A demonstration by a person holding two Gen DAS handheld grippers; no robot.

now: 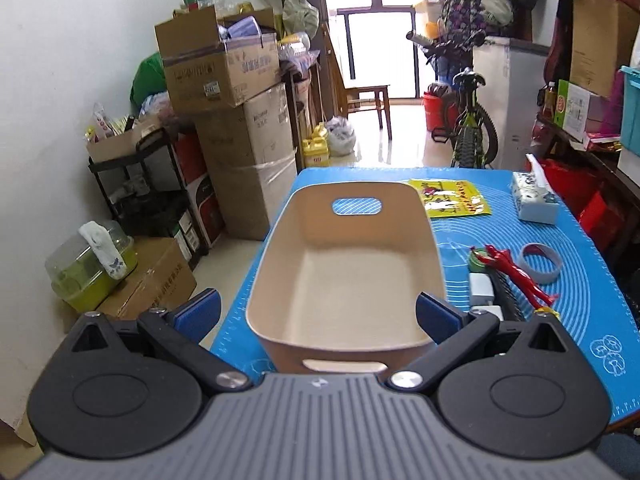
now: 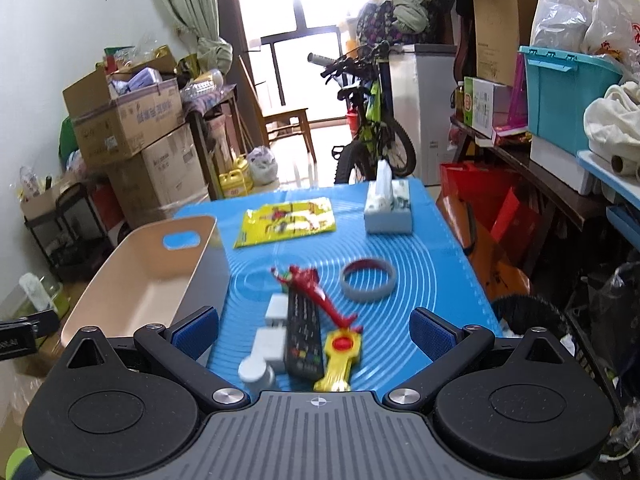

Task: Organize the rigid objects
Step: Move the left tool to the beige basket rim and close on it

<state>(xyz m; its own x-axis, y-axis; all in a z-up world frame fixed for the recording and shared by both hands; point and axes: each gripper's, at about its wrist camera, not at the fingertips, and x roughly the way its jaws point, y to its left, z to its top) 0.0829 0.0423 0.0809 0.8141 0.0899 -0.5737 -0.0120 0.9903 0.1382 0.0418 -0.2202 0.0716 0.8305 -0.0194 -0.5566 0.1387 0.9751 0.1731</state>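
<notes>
An empty beige bin (image 1: 348,280) stands on the blue mat (image 1: 592,320); it also shows at the left of the right wrist view (image 2: 160,276). My left gripper (image 1: 320,312) is open above the bin's near end. My right gripper (image 2: 316,332) is open and empty above a cluster of items: a black remote (image 2: 304,340), a red toy figure (image 2: 316,288), a yellow and red toy key (image 2: 340,360), white adapters (image 2: 272,332) and a grey cap (image 2: 256,372). A grey and red wristband (image 2: 368,284) lies just beyond.
A yellow packet (image 2: 288,220) and a tissue box (image 2: 388,208) lie at the mat's far end. Cardboard boxes (image 1: 232,120) and a black shelf (image 1: 140,184) stand left of the table. A bicycle (image 2: 372,132) and red bags (image 2: 488,216) stand beyond and to the right.
</notes>
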